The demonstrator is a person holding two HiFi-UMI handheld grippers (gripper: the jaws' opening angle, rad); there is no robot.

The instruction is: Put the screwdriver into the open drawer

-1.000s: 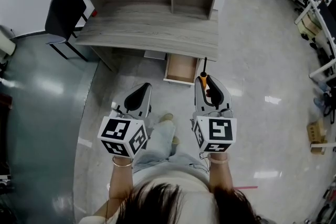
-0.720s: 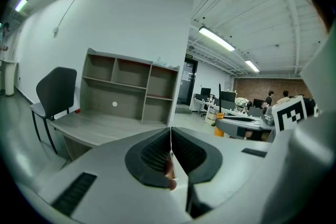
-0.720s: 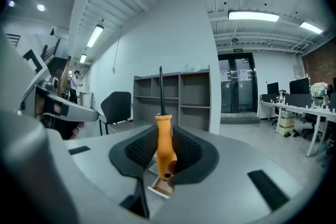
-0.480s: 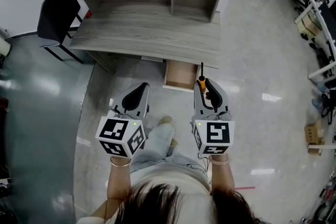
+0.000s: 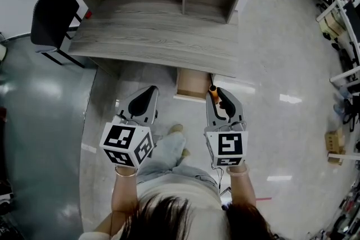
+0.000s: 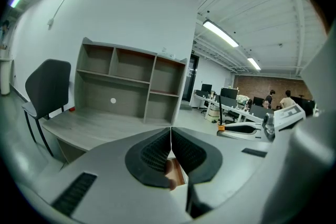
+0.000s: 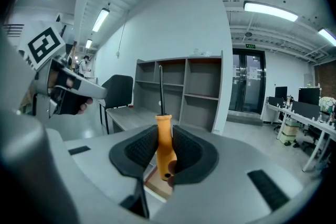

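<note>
Right gripper (image 5: 219,98): jaws clamped on the smooth orange handle of the screwdriver (image 7: 165,147). Its thin dark shaft points up and forward, long axis along the jaws. The ribbed black pads (image 7: 140,152) grip both sides.

Left gripper (image 6: 170,150): jaws together, nothing between them.

The open drawer (image 5: 192,85) is a shallow, pale wooden box under the front edge of the grey wood-grain worktop (image 5: 152,36). It lies just ahead of my right jaws, slightly left and lower. The right gripper is nearer.

Judgement: next comes a short reach forward and down.
</note>
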